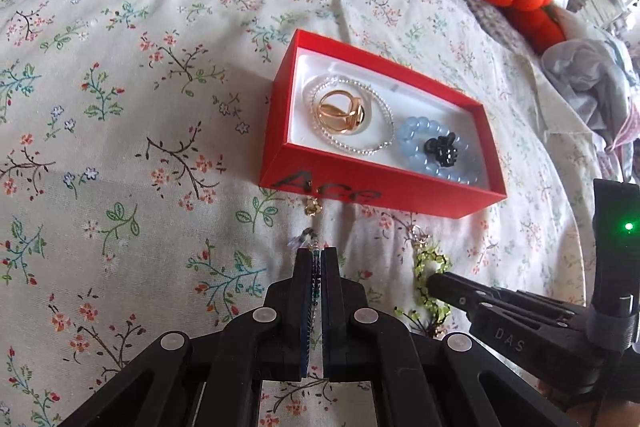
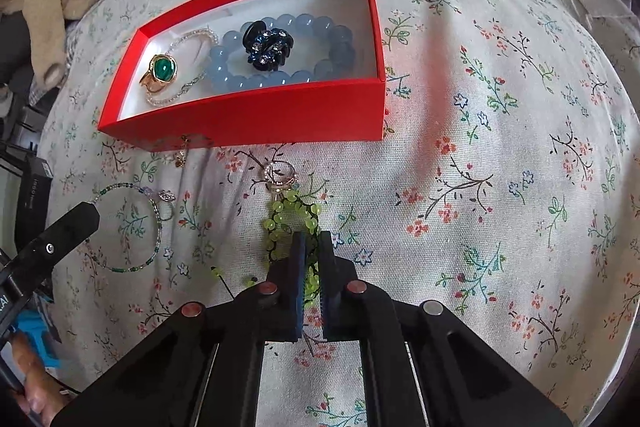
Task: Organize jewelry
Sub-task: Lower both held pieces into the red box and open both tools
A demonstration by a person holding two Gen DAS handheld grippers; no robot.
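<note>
Green beads [image 2: 290, 223] sit pinched between the right gripper's [image 2: 310, 247] closed jaws, at 6 o'clock of the red box [image 2: 256, 115]; left gripper [image 1: 316, 259] clamps a thin bracelet [image 2: 154, 227].

The red box [image 1: 372, 187] has dark letters on its near wall in the left wrist view, reading roughly "ACe", though the last letter is smeared. The right gripper [image 1: 434, 281] carries the raised letters "DAS" on its black body. In the right wrist view a black device [image 2: 38, 183] at the left edge bears small pale print, too small to read, and the left gripper [image 2: 90, 213] shows a cut-off "AI".
</note>
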